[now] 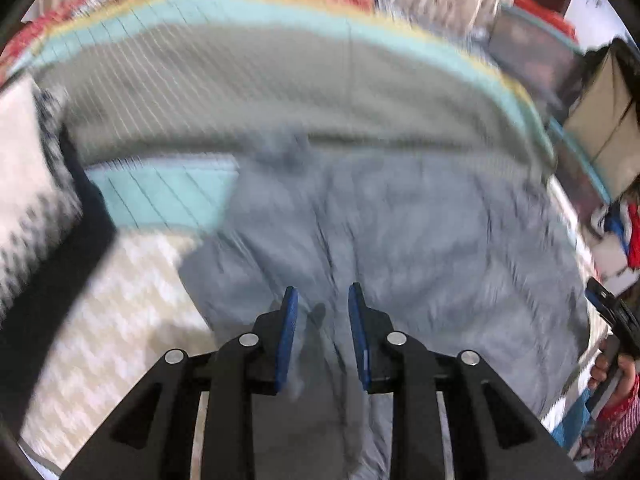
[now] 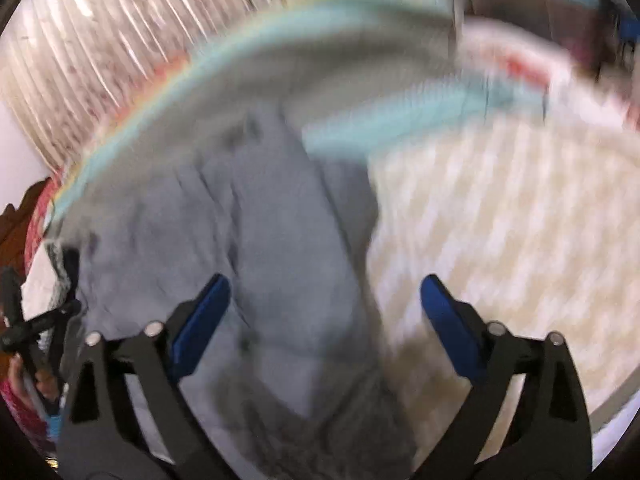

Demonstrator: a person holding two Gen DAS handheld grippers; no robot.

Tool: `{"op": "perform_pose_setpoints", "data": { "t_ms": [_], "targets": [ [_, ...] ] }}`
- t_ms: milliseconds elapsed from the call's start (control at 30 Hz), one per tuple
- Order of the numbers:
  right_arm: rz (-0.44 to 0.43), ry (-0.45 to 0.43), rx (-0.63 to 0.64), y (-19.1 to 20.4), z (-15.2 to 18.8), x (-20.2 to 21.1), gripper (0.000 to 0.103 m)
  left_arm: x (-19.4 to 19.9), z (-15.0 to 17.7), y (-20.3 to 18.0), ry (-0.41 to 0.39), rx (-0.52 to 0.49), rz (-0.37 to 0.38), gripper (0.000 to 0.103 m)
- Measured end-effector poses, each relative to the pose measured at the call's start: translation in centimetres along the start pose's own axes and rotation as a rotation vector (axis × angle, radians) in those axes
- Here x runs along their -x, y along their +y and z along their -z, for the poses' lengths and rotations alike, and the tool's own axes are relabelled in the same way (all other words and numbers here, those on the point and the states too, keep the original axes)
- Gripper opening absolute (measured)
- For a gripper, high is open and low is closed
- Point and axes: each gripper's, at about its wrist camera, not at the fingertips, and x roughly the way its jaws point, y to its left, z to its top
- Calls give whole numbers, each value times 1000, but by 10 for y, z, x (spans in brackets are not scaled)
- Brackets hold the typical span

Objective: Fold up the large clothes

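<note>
I hover both grippers, left [image 1: 323,300] slightly parted, right [image 2: 325,292] spread wide, nothing pinched; grey garment [image 1: 400,232] on bed [image 1: 120,280], rumpled, folding barely begun

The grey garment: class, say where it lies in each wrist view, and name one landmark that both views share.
Left wrist view: grey garment fills the centre and lower right, running under the left gripper.
Right wrist view: grey garment fills the centre and lower left.
Shared landmark: the teal stripe on the bedding.
</note>
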Motion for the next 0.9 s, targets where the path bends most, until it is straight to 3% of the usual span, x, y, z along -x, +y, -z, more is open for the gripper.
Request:
{"op": "perform_pose_setpoints", "data": {
  "t_ms": [67,133,267,367,433,500,633,800,900],
  "targets": [
    [-22,-25,77,20,-17,1,78,0,-20,4,-23,8,3,29],
    [-101,5,124,42,-39,-16,73,-11,-38,-3,-19,7,-3,29],
    [-178,153,93,62,-70,-82,73,-54,-54,-15,58,-11,-54,32],
    [-80,245,-36,45,-82,-135,73,-89,-56,-9,122,16,-104,39],
    [43,309,-100,23,-78,-165,73,-107,-54,-2,149,48,-109,42],
    [29,336,-175,-2,-67,-177,75,-116,-51,0,153,52,-102,44],
    [-21,298,-197,-7,-64,-165,77,-124,-42,-5,148,24,-115,46],
    [-175,200,-219,-28,-63,-94,79,-117,-29,-6,169,-20,-94,47],
    [-204,173,-222,-54,-51,-54,84,-97,-18,0,158,-77,-50,56]
  ]
}}
